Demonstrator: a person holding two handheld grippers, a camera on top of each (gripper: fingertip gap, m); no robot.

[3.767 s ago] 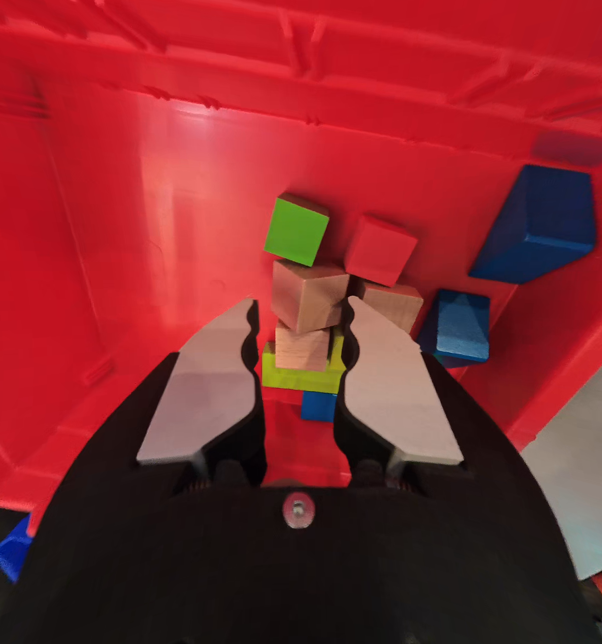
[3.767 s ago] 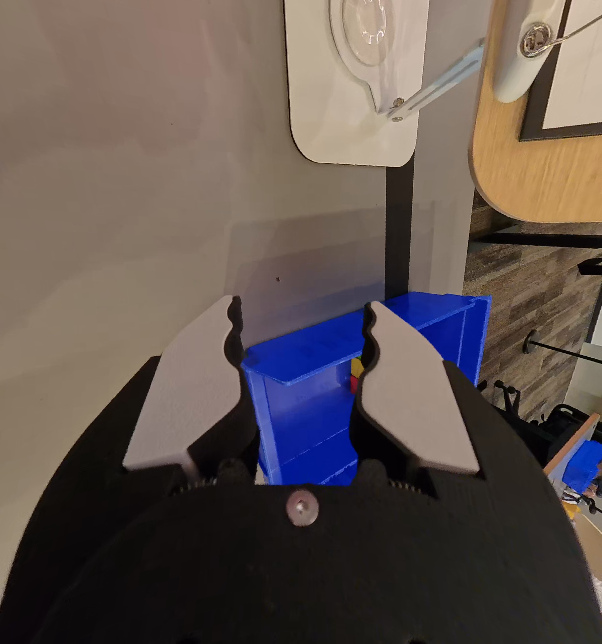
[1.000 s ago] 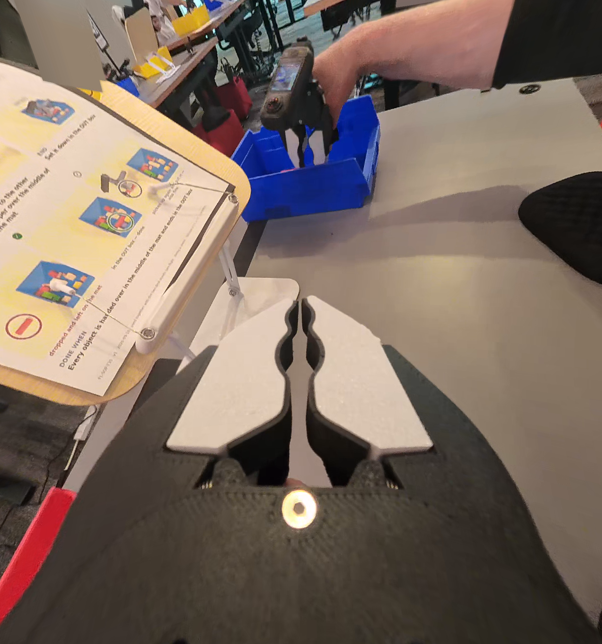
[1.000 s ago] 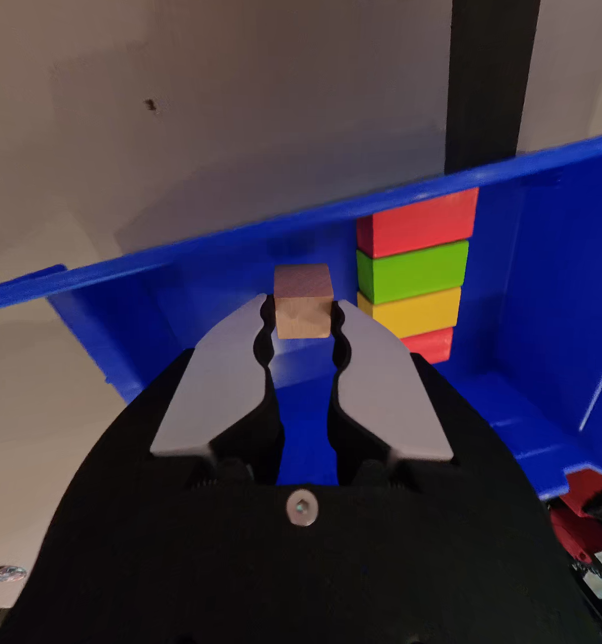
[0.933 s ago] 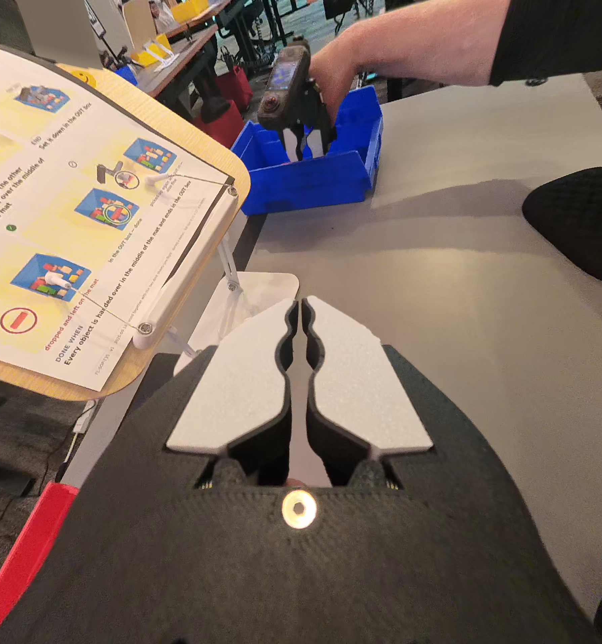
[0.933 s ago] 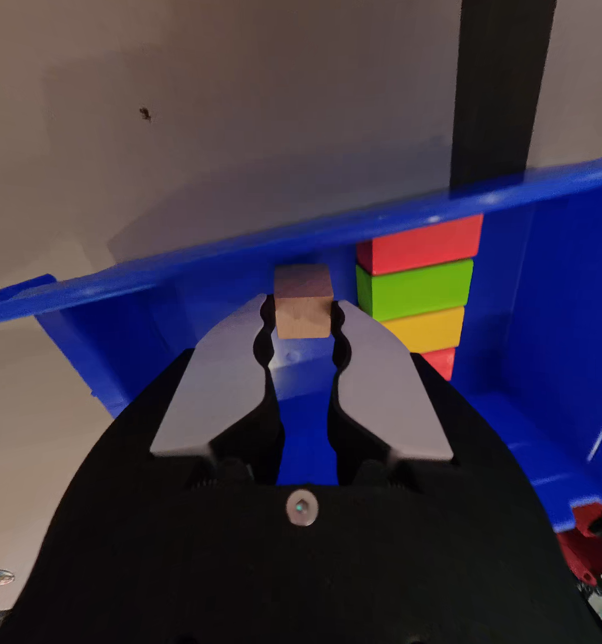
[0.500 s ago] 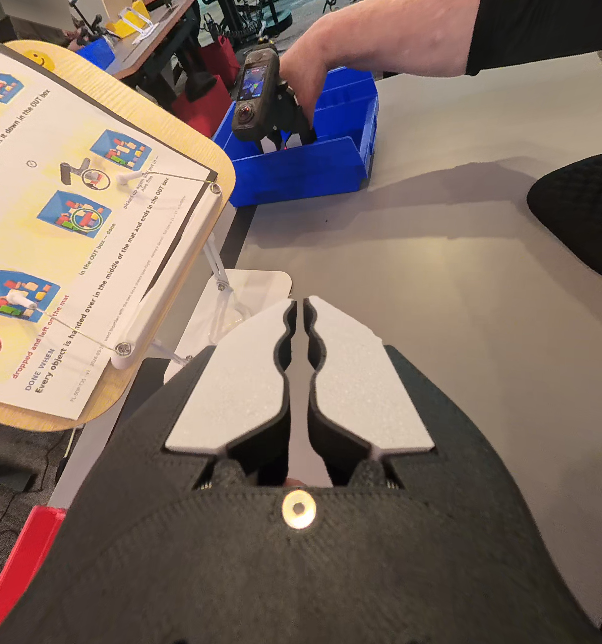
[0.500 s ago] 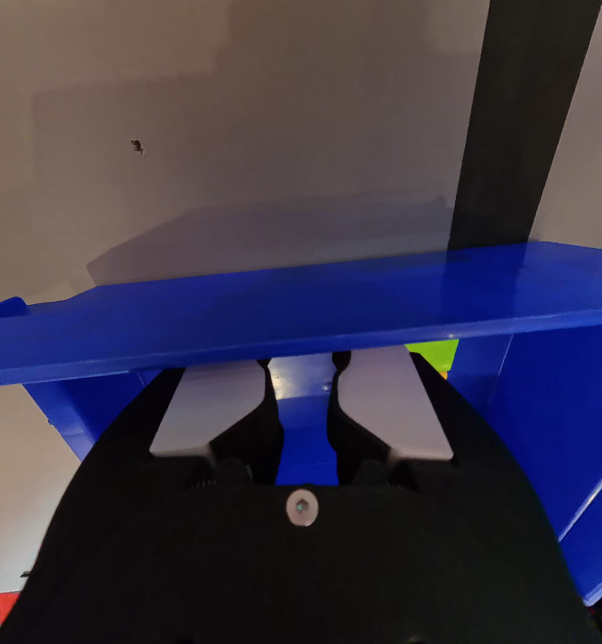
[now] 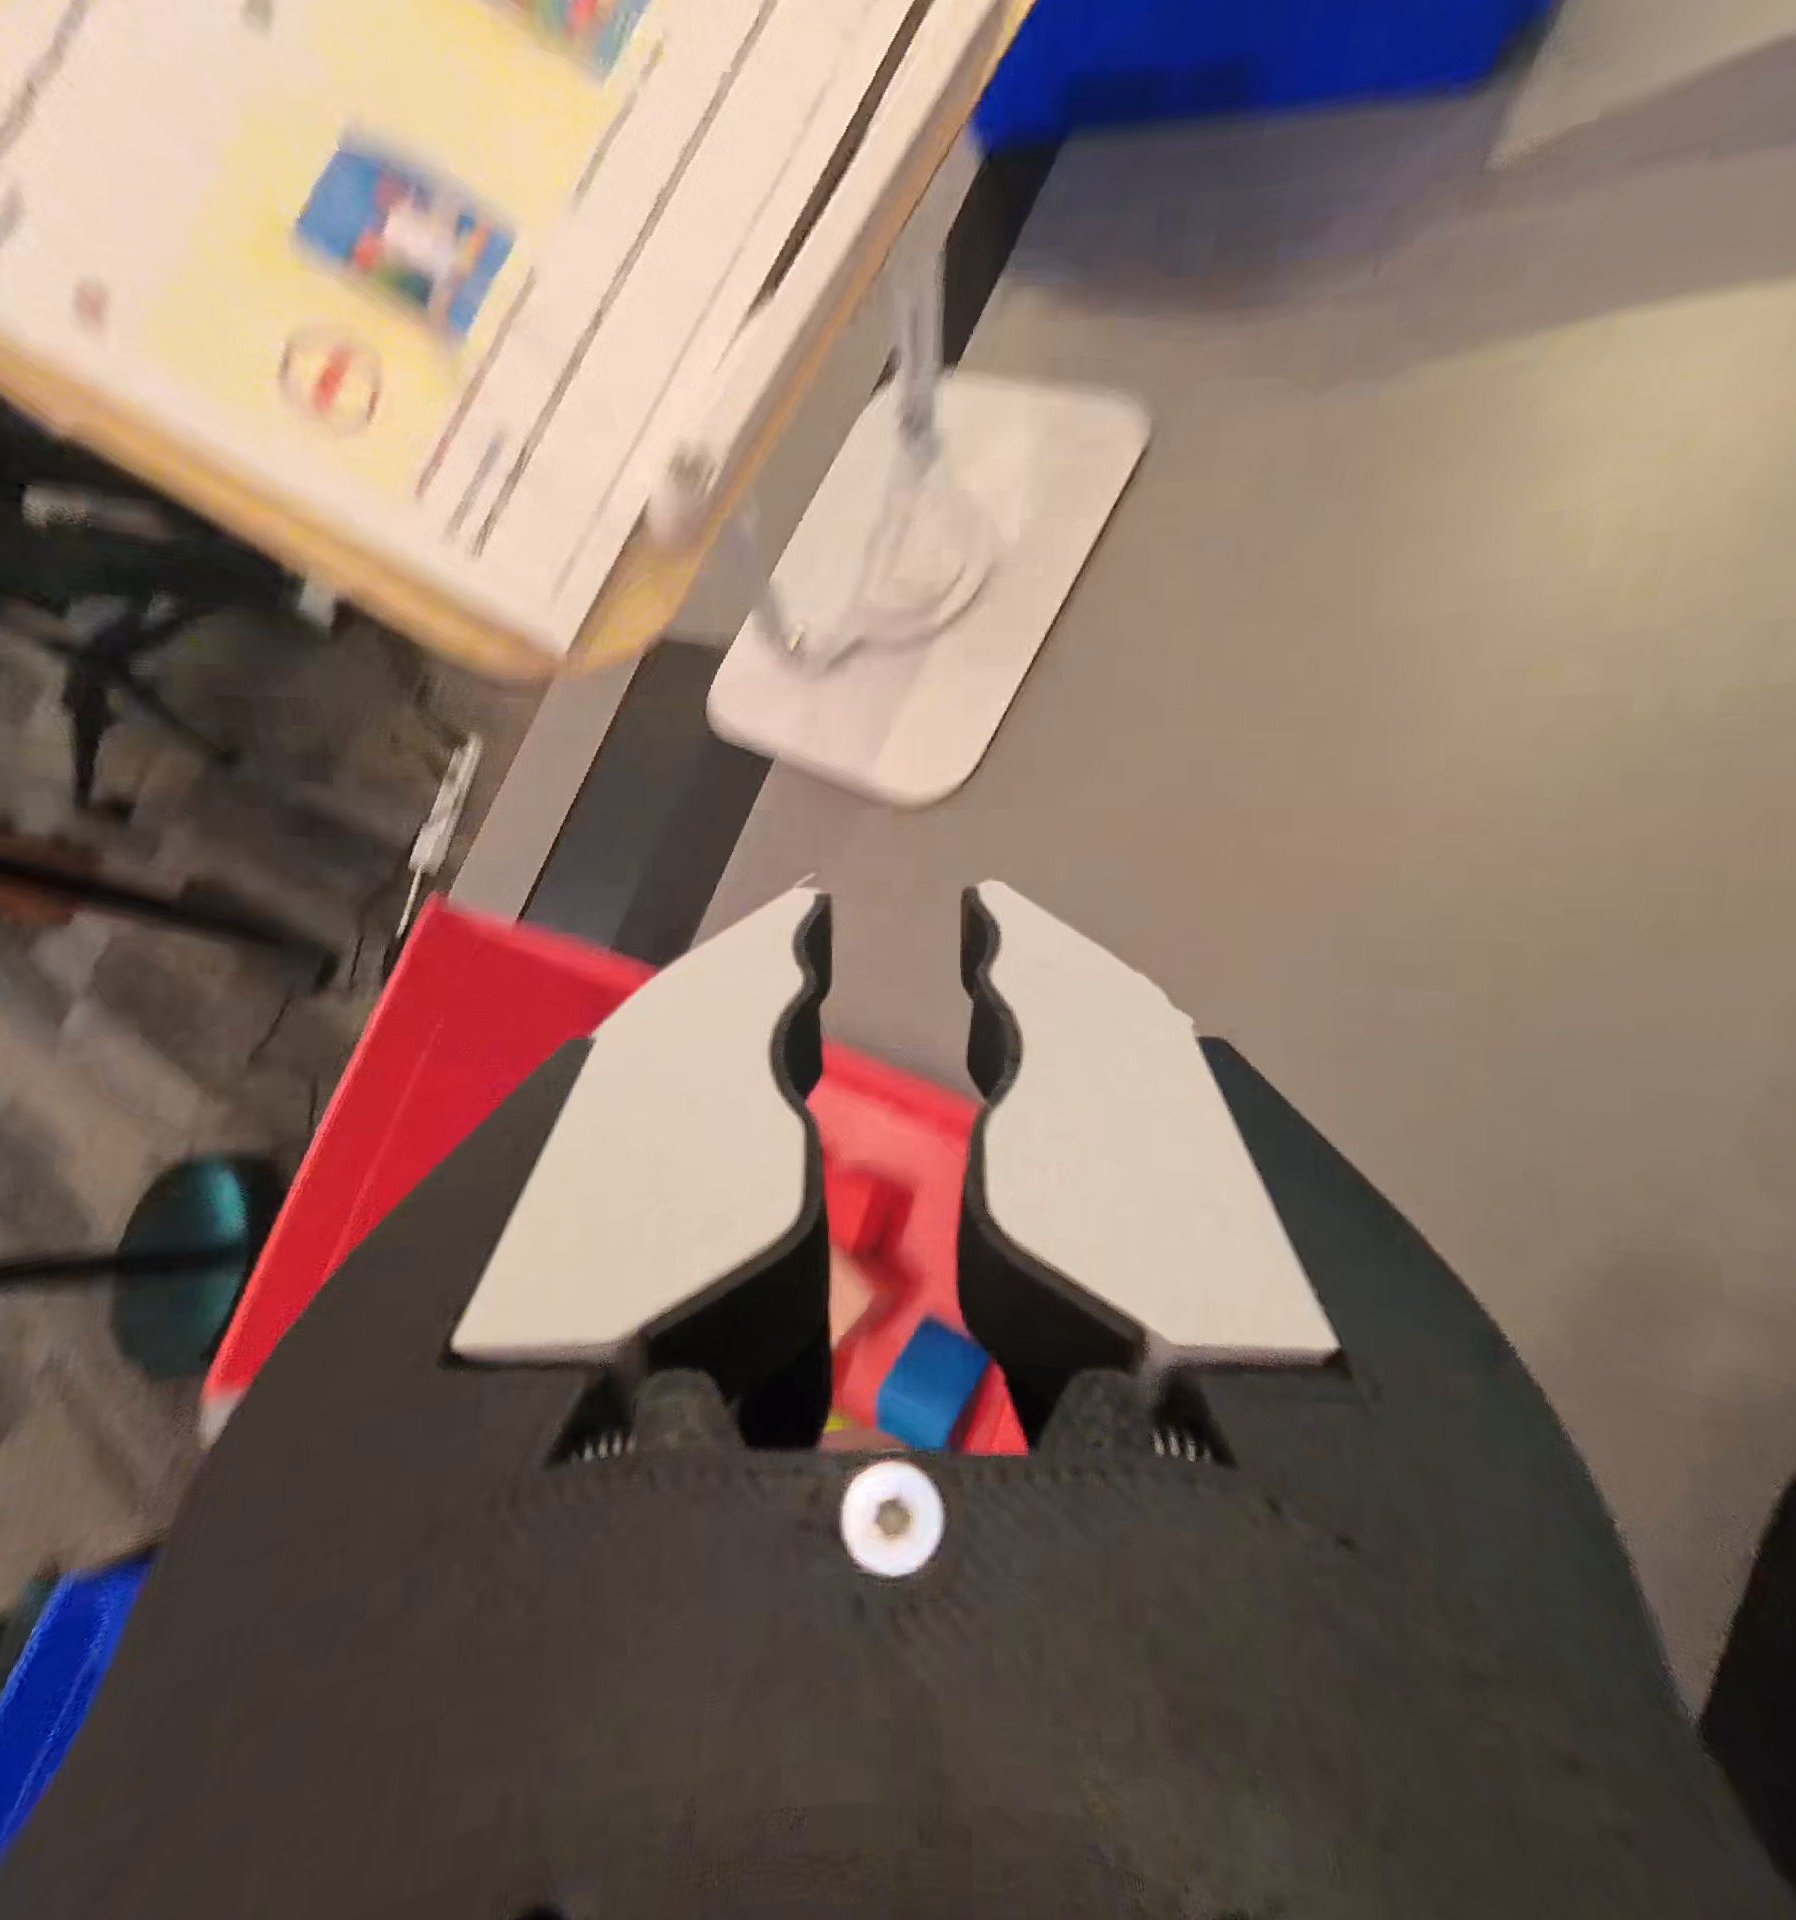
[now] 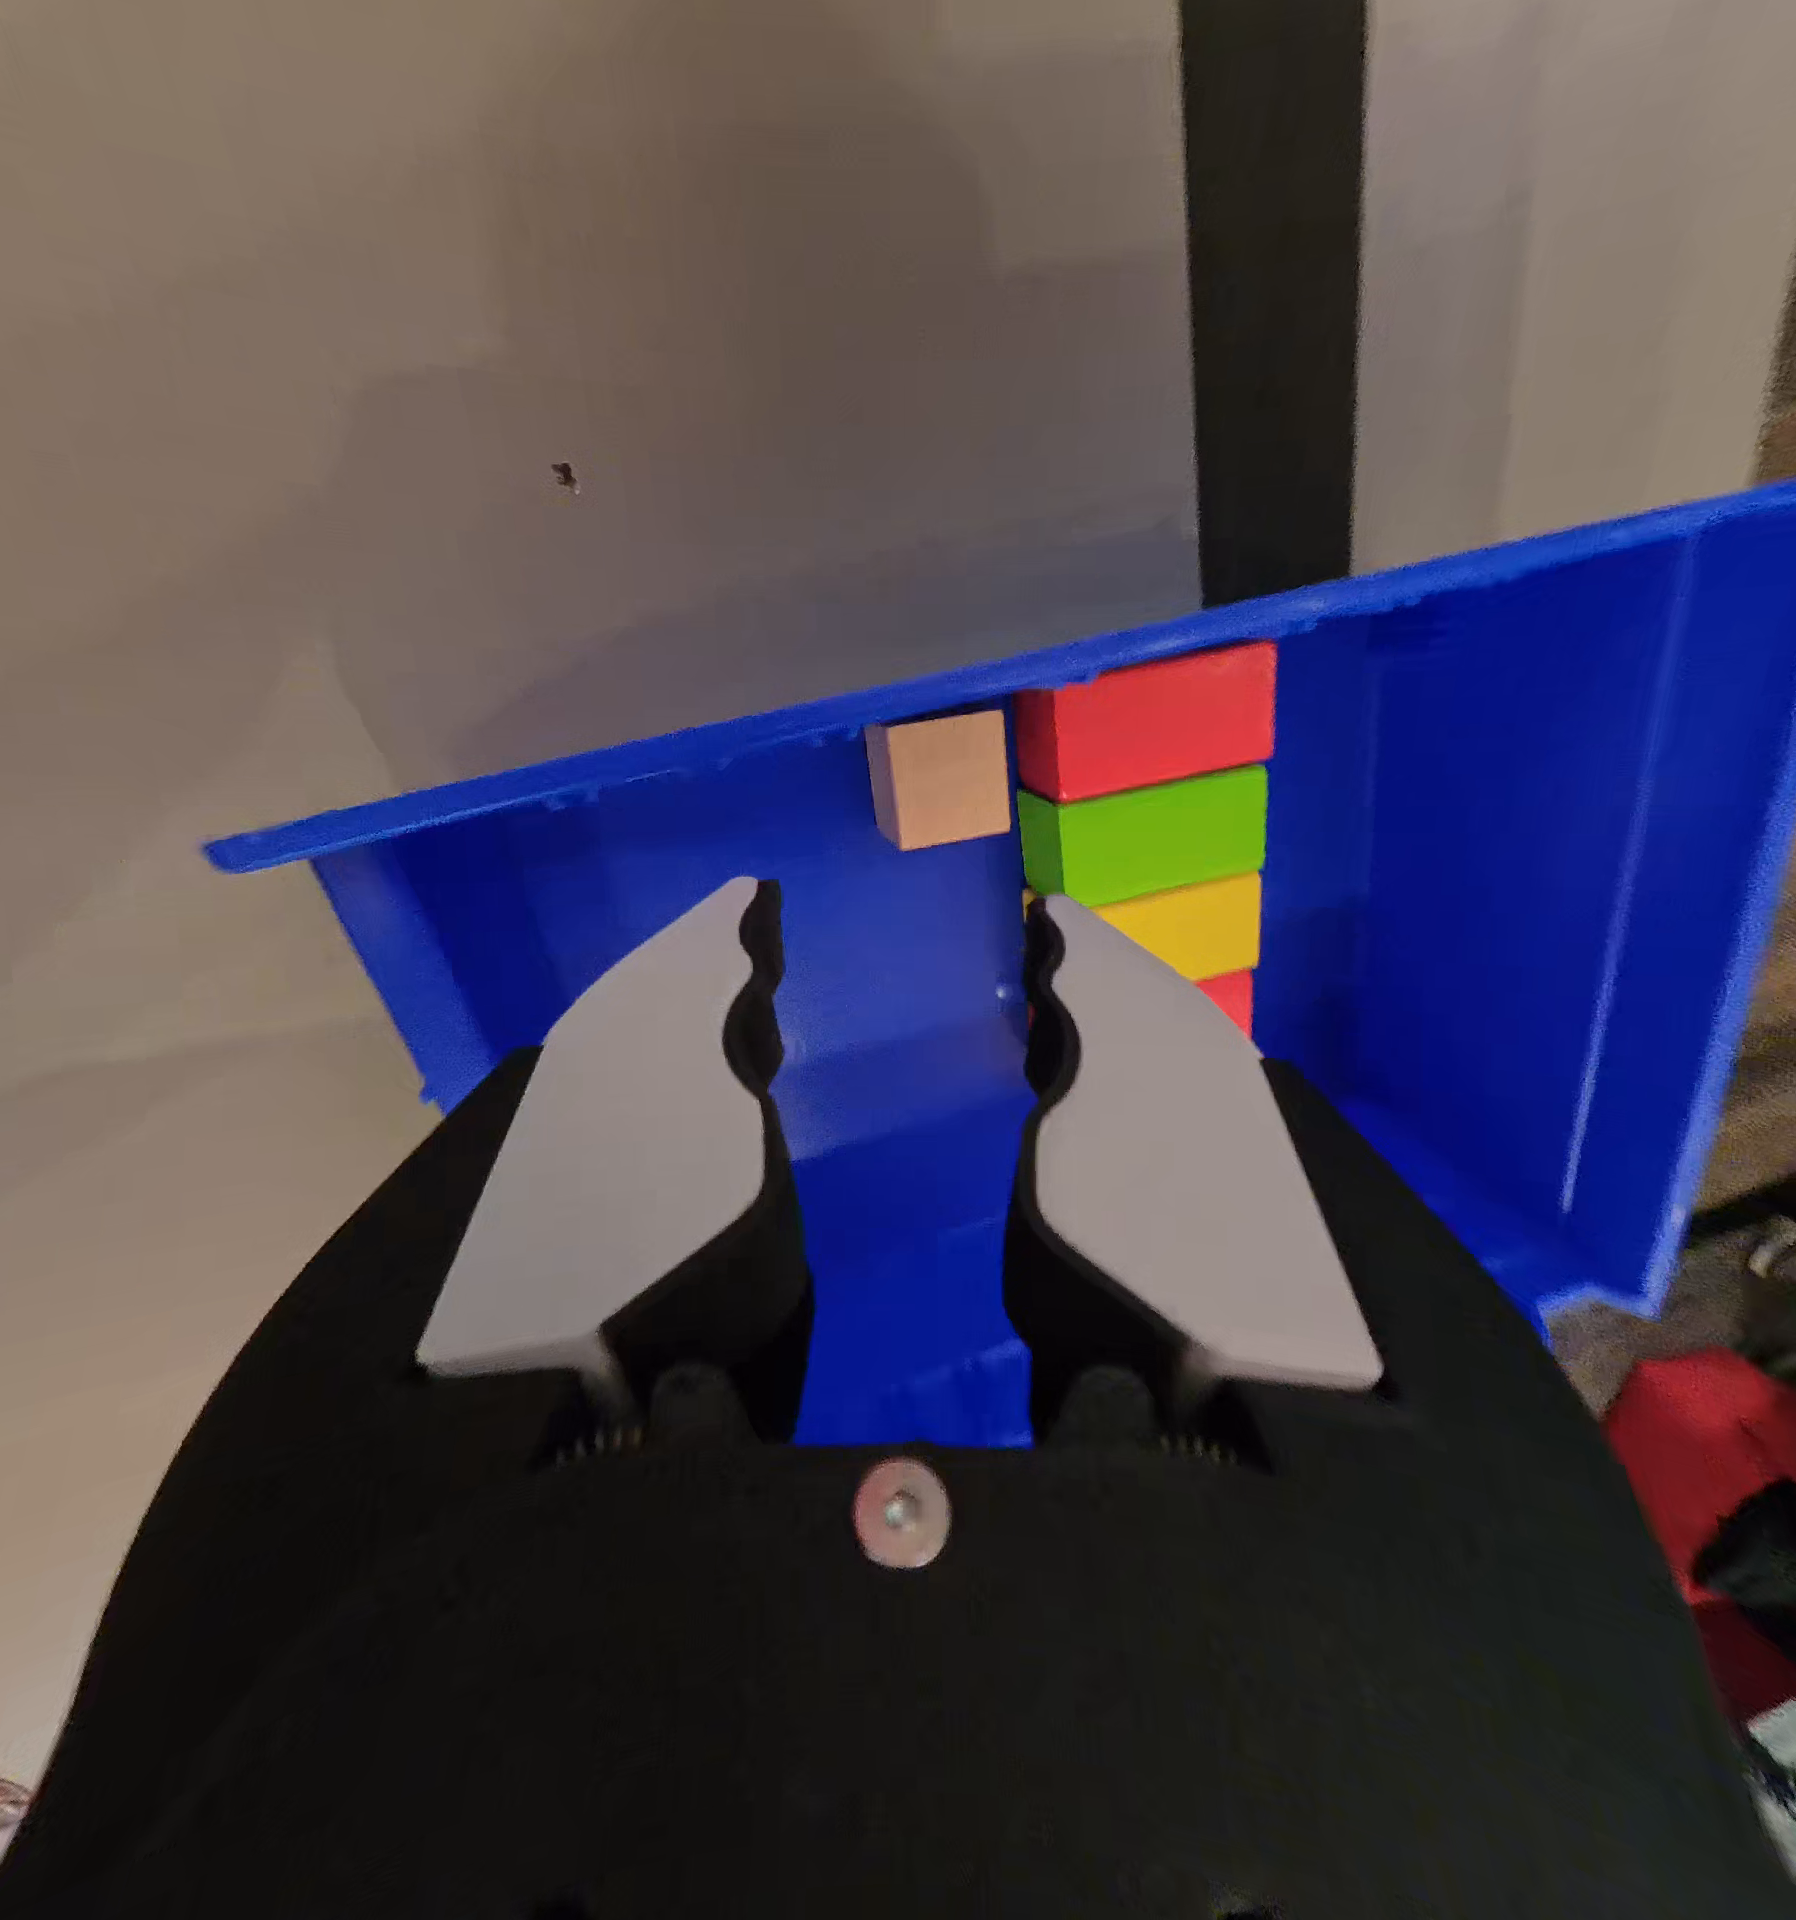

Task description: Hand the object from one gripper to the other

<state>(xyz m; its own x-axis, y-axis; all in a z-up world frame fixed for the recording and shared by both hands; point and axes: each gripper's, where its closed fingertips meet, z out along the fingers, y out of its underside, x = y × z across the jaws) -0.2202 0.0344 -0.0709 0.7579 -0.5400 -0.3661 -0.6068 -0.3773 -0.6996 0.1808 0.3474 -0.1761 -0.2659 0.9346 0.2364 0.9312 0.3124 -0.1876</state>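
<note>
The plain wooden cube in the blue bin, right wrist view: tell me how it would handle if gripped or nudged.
The wooden cube looks rigid, so pads should not deform it. Its flat faces suggest it would slide rather than roll. Sitting against the red block and the blue bin wall, it probably has little room to shift that way.

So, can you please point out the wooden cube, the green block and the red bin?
wooden cube (image 10: 941, 777), right wrist view, its front face.
green block (image 10: 1143, 834), right wrist view, its front face.
red bin (image 9: 395, 1060), left wrist view, its outer wall.
</note>
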